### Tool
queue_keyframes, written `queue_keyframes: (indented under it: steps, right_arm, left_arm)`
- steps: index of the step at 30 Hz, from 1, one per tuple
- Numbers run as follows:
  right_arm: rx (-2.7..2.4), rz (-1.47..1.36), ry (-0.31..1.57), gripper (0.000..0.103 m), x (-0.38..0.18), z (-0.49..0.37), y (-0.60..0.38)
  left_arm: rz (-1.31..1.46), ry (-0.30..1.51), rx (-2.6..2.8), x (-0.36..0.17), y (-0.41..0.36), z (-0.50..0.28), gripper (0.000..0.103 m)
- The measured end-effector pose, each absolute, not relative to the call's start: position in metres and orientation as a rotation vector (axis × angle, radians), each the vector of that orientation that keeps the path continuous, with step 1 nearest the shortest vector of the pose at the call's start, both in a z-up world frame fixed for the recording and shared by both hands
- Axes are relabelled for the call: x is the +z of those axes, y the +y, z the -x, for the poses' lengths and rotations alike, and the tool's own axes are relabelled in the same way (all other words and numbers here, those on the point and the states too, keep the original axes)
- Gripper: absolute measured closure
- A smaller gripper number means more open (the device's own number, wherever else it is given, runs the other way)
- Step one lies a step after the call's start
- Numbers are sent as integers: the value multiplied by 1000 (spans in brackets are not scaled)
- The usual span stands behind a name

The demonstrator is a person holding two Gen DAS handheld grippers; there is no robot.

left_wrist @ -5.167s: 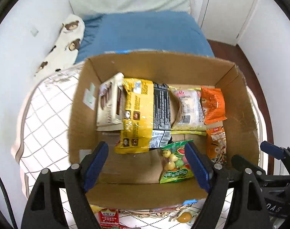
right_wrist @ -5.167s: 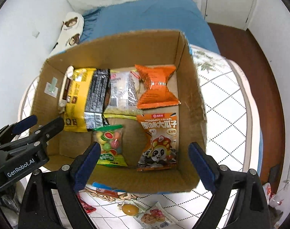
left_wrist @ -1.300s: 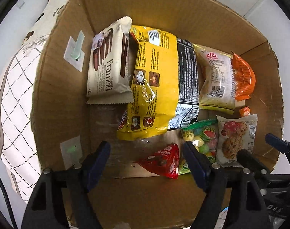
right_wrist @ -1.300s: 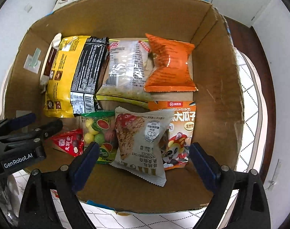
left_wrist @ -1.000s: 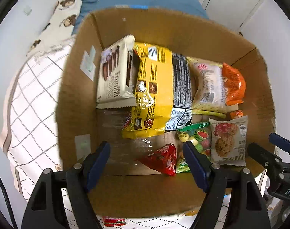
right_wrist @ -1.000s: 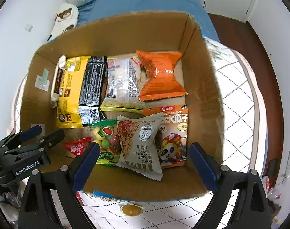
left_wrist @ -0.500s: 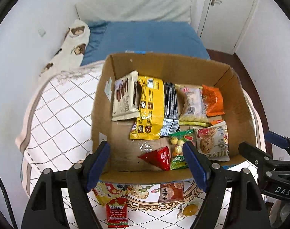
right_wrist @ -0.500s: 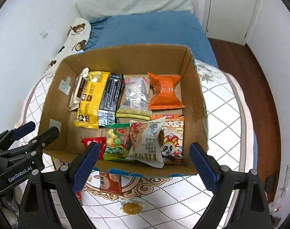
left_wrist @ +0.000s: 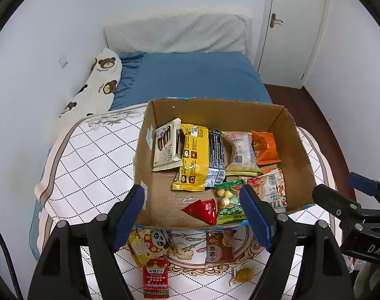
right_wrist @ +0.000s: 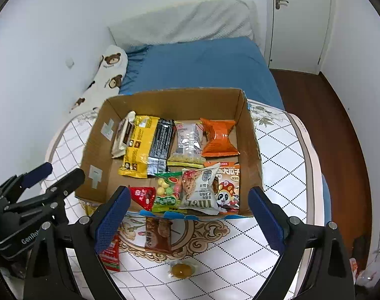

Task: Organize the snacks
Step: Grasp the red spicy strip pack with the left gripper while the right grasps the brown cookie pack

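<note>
Loose snacks lie below both my tongs, in front of the box point(left_wrist: 297, 150).
Left tongs point(left_wrist: 192, 215) and right tongs point(right_wrist: 187, 215) both gape empty; brown packet point(right_wrist: 158, 236), long axis away from me, nearer the right.

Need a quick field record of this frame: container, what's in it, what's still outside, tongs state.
container: cardboard box, open top, on the quilted cover
inside, far row: Franzzi wafer pack, yellow-black bag, orange packet
inside, near row: red triangular packet, green candy bag, oat cookie pack
outside, near side: panda packet, red sachet, brown packet, yellow wrapped candy
left tongs: open, empty
right tongs: open, empty
</note>
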State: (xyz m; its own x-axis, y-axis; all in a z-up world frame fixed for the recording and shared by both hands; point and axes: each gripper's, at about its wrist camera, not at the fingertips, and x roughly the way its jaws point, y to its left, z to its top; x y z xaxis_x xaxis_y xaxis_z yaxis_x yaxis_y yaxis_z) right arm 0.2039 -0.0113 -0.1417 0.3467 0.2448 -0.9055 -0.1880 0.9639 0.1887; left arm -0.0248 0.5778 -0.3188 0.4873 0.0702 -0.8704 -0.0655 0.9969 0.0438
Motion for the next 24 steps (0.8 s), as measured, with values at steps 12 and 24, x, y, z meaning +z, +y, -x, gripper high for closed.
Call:
queue_keyframes:
  steps: [12, 24]
  right_arm:
    - [331, -143, 1322, 6, -186, -162, -9]
    - [335, -149, 1596, 34, -338, -136, 53]
  left_arm:
    - [-34, 1147, 188, -359, 605, 65, 26]
    - [108, 1540, 280, -495, 678, 126, 26]
